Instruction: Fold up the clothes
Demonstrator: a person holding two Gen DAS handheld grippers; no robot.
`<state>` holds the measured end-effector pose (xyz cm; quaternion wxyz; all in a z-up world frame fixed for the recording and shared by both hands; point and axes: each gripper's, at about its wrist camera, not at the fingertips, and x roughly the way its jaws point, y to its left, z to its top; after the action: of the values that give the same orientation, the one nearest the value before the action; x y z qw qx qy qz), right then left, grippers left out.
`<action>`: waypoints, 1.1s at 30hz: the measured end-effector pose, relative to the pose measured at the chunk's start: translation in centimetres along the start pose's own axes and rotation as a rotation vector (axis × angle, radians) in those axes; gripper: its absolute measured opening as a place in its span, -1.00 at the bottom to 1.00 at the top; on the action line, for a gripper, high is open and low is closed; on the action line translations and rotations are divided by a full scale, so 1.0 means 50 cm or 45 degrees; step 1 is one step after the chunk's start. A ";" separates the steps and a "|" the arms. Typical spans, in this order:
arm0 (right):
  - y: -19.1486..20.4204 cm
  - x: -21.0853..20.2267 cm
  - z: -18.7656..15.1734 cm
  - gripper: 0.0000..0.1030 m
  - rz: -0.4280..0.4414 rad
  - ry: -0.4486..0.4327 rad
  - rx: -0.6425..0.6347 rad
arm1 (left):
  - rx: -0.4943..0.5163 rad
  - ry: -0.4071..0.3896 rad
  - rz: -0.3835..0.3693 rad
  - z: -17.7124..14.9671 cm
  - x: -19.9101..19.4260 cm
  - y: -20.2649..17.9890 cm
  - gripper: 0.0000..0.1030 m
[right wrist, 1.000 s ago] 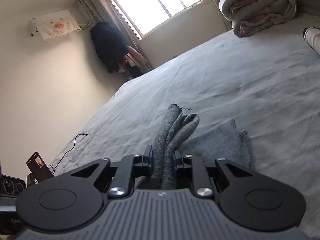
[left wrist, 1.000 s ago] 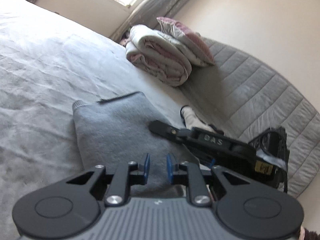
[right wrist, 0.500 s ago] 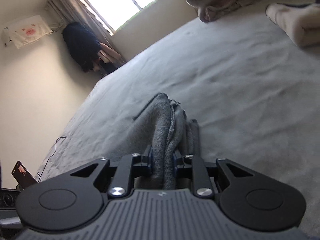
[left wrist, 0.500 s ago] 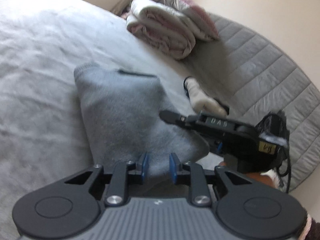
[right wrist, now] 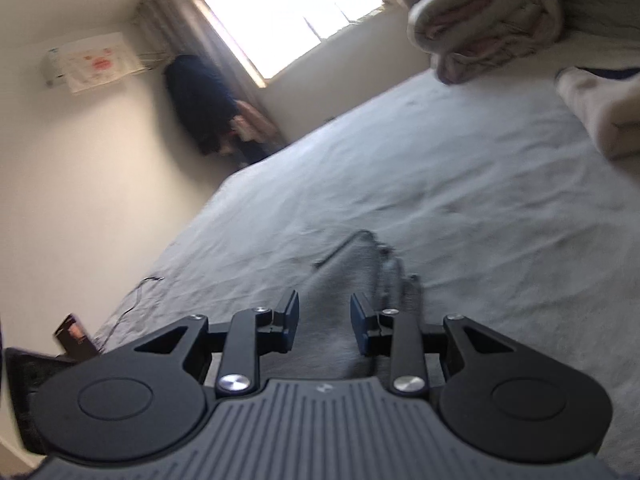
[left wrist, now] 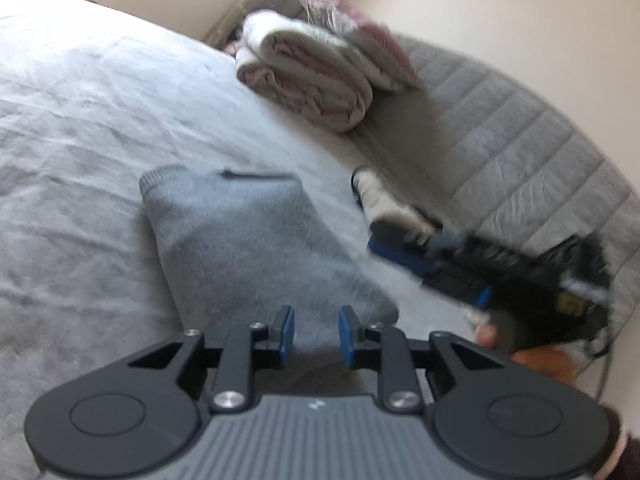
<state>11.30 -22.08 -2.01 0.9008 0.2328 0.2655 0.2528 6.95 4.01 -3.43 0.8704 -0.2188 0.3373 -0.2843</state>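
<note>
Grey sweater lies folded flat on the bed, at twelve o'clock from our left gripper, whose pads stand narrowly apart with nothing pinched. Our right gripper, at three o'clock of the sweater, is opening, cloth lying loose between its pads.

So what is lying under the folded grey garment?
The grey garment lies flat on the light bed sheet. Whether anything else is beneath it cannot be seen; the garment covers that part.
</note>
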 end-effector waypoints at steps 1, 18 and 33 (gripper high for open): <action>0.004 0.000 -0.003 -0.35 0.020 0.008 -0.027 | 0.013 0.037 0.010 -0.003 0.010 -0.001 -0.55; -0.042 -0.009 -0.055 -0.17 -0.096 0.344 -0.027 | -0.089 0.121 -0.075 0.017 -0.020 0.036 0.01; -0.070 0.006 -0.098 0.82 0.026 0.295 0.609 | -0.585 -0.019 -0.005 0.120 0.089 0.239 0.53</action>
<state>9.74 -23.21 -7.75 0.7812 0.4113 0.4165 0.2169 18.11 11.17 -8.26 0.7995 -0.4140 0.3865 -0.1999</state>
